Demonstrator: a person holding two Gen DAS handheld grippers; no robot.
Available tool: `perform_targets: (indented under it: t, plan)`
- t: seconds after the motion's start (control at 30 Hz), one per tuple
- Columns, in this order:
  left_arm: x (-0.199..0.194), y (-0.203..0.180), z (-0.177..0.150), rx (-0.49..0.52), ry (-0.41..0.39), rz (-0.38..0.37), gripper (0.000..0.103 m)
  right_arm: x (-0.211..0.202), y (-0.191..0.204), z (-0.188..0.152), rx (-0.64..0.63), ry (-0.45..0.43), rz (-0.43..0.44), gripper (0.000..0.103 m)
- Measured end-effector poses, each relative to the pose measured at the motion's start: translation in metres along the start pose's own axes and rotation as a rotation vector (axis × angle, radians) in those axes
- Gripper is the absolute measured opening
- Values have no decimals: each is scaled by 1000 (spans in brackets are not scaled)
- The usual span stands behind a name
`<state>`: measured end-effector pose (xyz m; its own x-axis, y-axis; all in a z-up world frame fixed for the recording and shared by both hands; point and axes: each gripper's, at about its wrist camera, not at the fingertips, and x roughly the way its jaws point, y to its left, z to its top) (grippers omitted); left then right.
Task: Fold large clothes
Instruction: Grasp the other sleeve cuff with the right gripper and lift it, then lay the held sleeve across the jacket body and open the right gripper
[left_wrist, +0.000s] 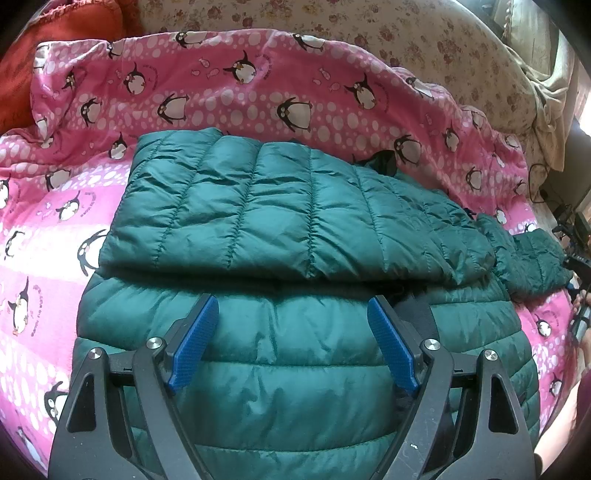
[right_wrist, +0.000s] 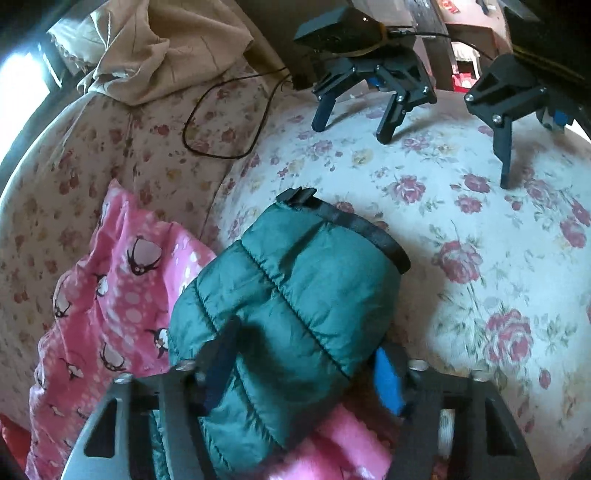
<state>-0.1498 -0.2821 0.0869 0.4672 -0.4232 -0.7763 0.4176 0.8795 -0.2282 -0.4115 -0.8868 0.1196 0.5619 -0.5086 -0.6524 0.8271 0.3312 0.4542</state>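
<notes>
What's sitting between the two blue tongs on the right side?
The green jacket's sleeve lies between the right tongs, as the right wrist view shows.

two spare grippers (right_wrist: 369, 107) and a looped cable (right_wrist: 229, 122) block the floral sheet (right_wrist: 461, 206) beyond.

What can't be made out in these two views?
- Left wrist: right gripper mostly cut off by the right edge.
- Left wrist: jacket underside hidden by its own fold.
- Right wrist: whether the pads press the sleeve is blurred.
- Right wrist: left gripper absent.
</notes>
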Motion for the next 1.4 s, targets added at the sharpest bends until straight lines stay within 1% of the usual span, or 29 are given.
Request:
perform_targets:
  t: [0.03,0.1,0.2,0.33,0.43,0.57,0.73,0.97,1.23,1.4]
  plan:
    - [0,0,0,-1,-1,0,83,0,0,1,0,0,-4,42]
    - [-1,3,0,-5,-2,-2,83,-4,0,3,-6,-12,9,28]
    - [-2,4,0,-11,-6,-6,83,-20,13,5,-84,-44,37,20]
    - [-6,4,-1,-11,-16,-20,83,-51,44,2,-226,-89,108,18]
    - [-11,3,-3,-5,-24,-26,83,-68,67,-6,-311,-105,152,17]
    - [-22,4,-4,9,-48,-25,83,-89,107,-28,-392,-88,246,16]
    - [-35,12,-4,9,-75,-20,83,-101,154,-60,-491,-51,321,15]
    - [-45,34,-5,-30,-87,-15,83,-112,202,-104,-582,10,402,13]
    - [-54,49,-7,-47,-103,-11,83,-121,243,-142,-624,63,482,13]
    - [-57,56,-8,-57,-110,-9,83,-129,270,-167,-675,99,530,13]
